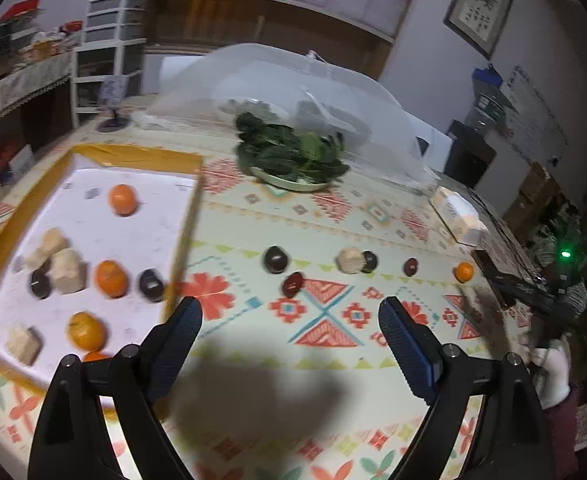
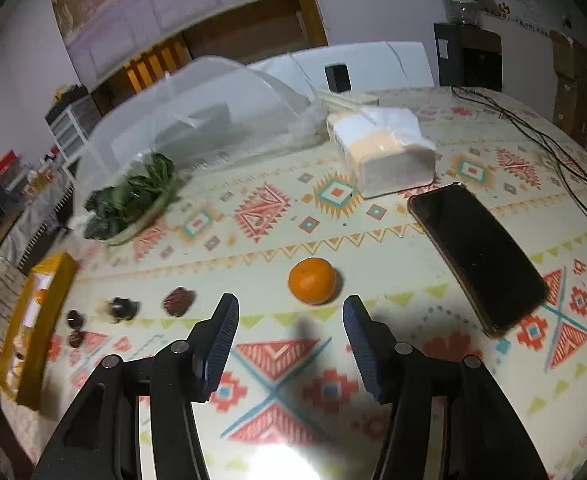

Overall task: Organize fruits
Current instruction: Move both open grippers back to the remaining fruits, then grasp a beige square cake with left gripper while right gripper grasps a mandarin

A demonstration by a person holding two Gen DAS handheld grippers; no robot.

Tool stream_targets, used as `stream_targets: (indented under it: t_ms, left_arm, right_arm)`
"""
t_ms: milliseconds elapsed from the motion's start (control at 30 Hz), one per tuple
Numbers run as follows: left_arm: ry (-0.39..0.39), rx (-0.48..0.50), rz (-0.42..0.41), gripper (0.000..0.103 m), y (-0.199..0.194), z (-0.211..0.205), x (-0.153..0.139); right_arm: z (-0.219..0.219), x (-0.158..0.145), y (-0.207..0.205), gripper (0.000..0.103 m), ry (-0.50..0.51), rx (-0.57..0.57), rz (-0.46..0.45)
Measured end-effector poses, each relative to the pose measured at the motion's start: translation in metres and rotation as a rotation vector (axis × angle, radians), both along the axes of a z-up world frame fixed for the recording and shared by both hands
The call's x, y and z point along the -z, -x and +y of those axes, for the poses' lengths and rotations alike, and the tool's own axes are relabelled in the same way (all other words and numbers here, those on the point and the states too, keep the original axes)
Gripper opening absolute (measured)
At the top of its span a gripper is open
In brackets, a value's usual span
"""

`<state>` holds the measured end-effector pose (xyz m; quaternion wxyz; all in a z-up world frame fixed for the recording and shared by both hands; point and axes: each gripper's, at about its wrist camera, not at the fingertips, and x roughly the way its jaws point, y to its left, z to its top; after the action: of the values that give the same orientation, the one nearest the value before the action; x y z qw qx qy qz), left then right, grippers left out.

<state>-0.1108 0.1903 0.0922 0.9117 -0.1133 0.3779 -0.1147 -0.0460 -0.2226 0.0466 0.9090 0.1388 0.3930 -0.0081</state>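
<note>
- Our right tongs [image 2: 289,312] gape apart, empty, over the patterned surface [image 2: 277,380].
- An orange [image 2: 312,281] lies just beyond their tips; the phone [image 2: 479,258] is to its right.
- Our left tongs [image 1: 289,314] stand wide apart, holding nothing.
- The tray [image 1: 181,236] is left of them, holding oranges, dark fruits and pale chunks.
- Right of the tray, dark fruits [image 1: 275,260] lie loose on the surface.
- Beyond sits a plate of greens [image 1: 293,152].
</note>
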Motion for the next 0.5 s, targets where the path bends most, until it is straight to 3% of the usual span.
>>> stream_targets:
  t_ms: [100, 200, 333, 500]
  left_arm:
    - [0.024, 0.023, 0.010, 0.089, -0.020, -0.011, 0.002]
    - [0.022, 0.047, 0.007, 0.078, -0.040, -0.026, 0.002]
    - [0.010, 0.094, 0.032, 0.075, -0.070, -0.055, 0.012]
    - [-0.020, 0.131, 0.092, 0.074, -0.104, -0.088, 0.035]
  right_arm:
    - [-0.003, 0.014, -0.020, 0.058, -0.001, 0.028, 0.031]
    - [-0.006, 0.024, -0.033, 0.058, 0.013, 0.043, 0.046]
    - [-0.010, 0.033, -0.041, 0.058, 0.002, 0.044, 0.066]
    - [-0.013, 0.038, -0.042, 0.040, -0.033, 0.017, 0.062]
